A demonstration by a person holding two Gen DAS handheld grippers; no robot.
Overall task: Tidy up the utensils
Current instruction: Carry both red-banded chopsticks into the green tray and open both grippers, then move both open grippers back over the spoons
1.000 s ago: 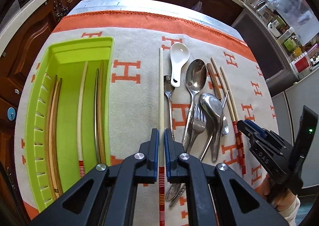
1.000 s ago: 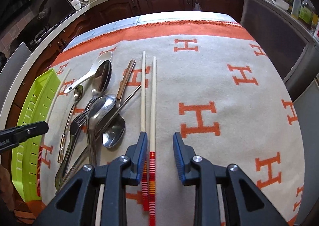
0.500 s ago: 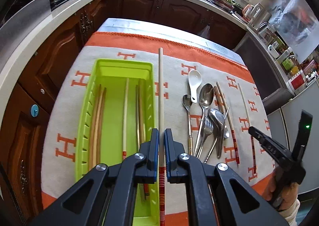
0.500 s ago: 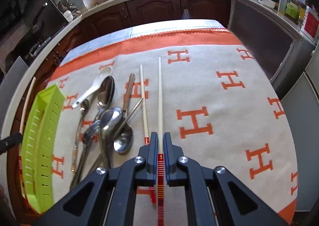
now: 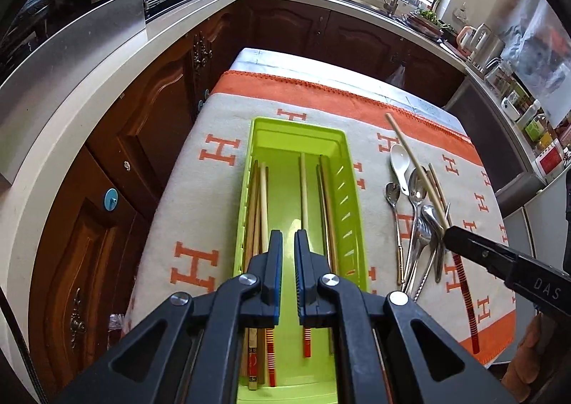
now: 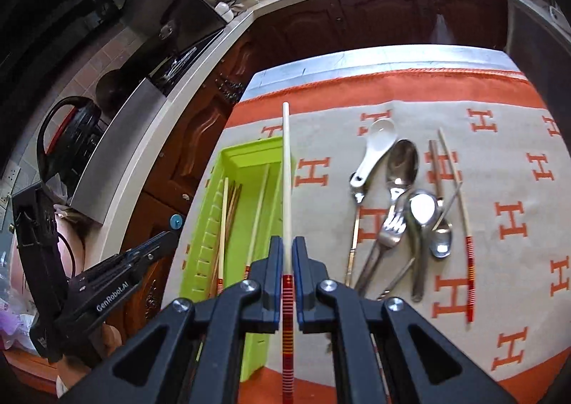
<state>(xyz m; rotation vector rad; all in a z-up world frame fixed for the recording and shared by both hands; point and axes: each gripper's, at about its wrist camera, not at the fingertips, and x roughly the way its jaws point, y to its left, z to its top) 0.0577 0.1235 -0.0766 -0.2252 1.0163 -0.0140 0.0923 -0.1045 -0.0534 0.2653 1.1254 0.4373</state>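
Observation:
A lime green tray [image 5: 351, 197] lies on the orange and beige cloth and holds several chopsticks, one cream with a red-striped end [image 5: 303, 197]. My left gripper [image 5: 288, 247] is open and empty just above the tray. My right gripper [image 6: 287, 252] is shut on a cream chopstick [image 6: 286, 172] with a red-striped end, held in the air over the tray's right wall [image 6: 276, 182]. That held chopstick also shows in the left wrist view [image 5: 415, 163]. One more striped chopstick [image 6: 460, 204] lies on the cloth.
A white ceramic spoon [image 6: 374, 147], metal spoons [image 6: 401, 168], a fork [image 6: 390, 229] and brown chopsticks [image 6: 434, 165] lie in a pile right of the tray. Dark wooden cabinets [image 5: 150, 140] and a counter with a sink [image 5: 357, 0] ring the table.
My left gripper has moved over the tray, opened and let its chopstick drop in. My right gripper has shut on a chopstick, lifted it and carried it left toward the tray.

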